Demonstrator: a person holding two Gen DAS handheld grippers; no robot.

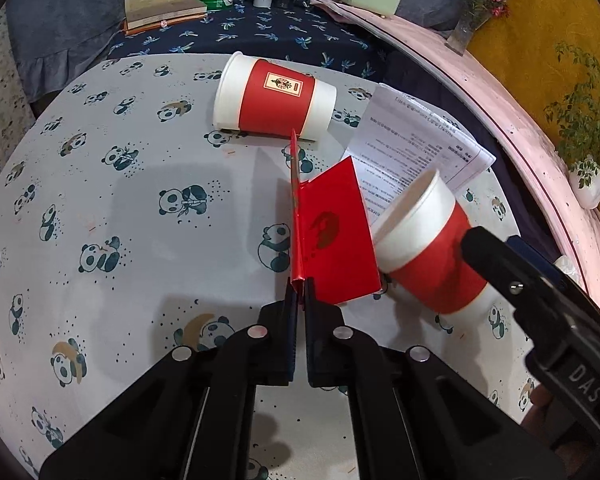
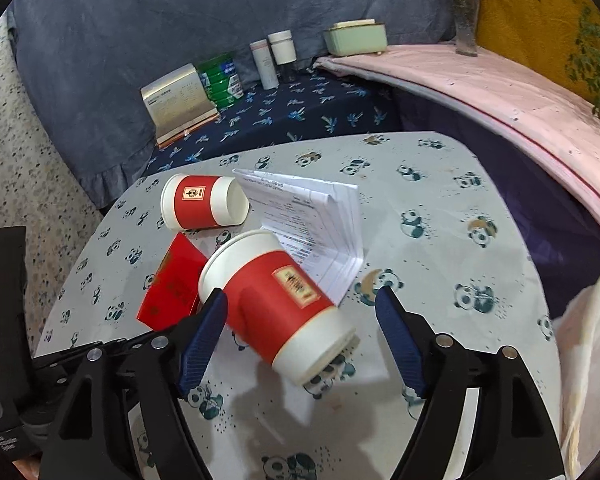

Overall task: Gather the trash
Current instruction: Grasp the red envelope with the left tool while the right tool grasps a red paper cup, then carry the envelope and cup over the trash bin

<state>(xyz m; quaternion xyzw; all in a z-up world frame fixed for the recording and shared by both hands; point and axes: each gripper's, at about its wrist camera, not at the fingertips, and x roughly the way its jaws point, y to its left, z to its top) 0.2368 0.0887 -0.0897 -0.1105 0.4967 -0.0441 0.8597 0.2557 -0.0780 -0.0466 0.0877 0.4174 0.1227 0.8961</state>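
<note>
My left gripper (image 1: 299, 292) is shut on the edge of a folded red card (image 1: 332, 236), held a little above the panda-print table (image 1: 140, 200); the card also shows in the right wrist view (image 2: 168, 284). My right gripper (image 2: 300, 308) is open, its blue pads either side of a tilted red-and-white paper cup (image 2: 276, 300), whose left side touches the left pad. That cup shows at the right of the left wrist view (image 1: 424, 248). A second cup (image 1: 276, 96) lies on its side farther back (image 2: 204, 202).
A folded white printed leaflet (image 2: 312, 224) lies behind the near cup. A white plastic bag (image 2: 588, 360) hangs at the right table edge. Boxes, a green tin and bottles (image 2: 216, 84) stand on the dark cloth beyond. A pink shelf (image 2: 500, 96) curves along the right.
</note>
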